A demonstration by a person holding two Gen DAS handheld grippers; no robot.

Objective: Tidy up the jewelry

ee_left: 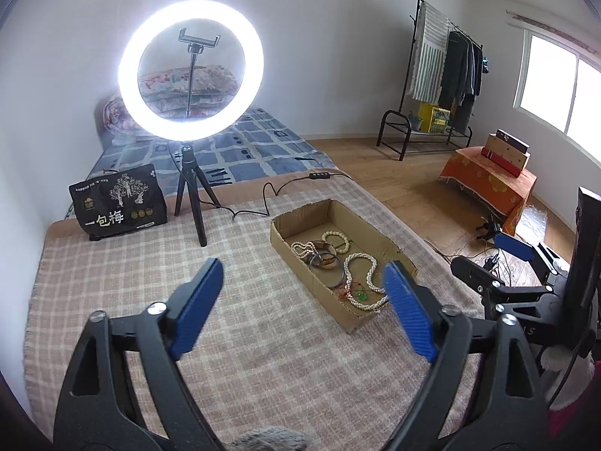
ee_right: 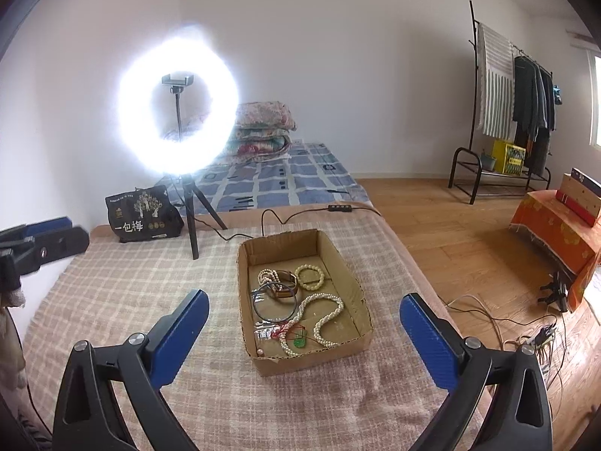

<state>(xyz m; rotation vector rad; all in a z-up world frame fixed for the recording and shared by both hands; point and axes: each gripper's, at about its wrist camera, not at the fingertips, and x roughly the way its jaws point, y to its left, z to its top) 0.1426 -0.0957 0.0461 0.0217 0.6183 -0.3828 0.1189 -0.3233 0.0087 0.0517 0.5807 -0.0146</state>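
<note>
An open cardboard box lies on the plaid blanket. Inside it are a long pearl necklace, a cream bead bracelet, a short pearl strand, dark bangles and a green pendant on red cord. My left gripper is open, held above the blanket just left of the box, with nothing between its blue pads. My right gripper is open in front of the box, also holding nothing.
A lit ring light on a small tripod and a black snack bag stand at the blanket's far end, with a cable behind the box. The bed edge drops to wooden floor on the right, where cables and an orange-draped table sit.
</note>
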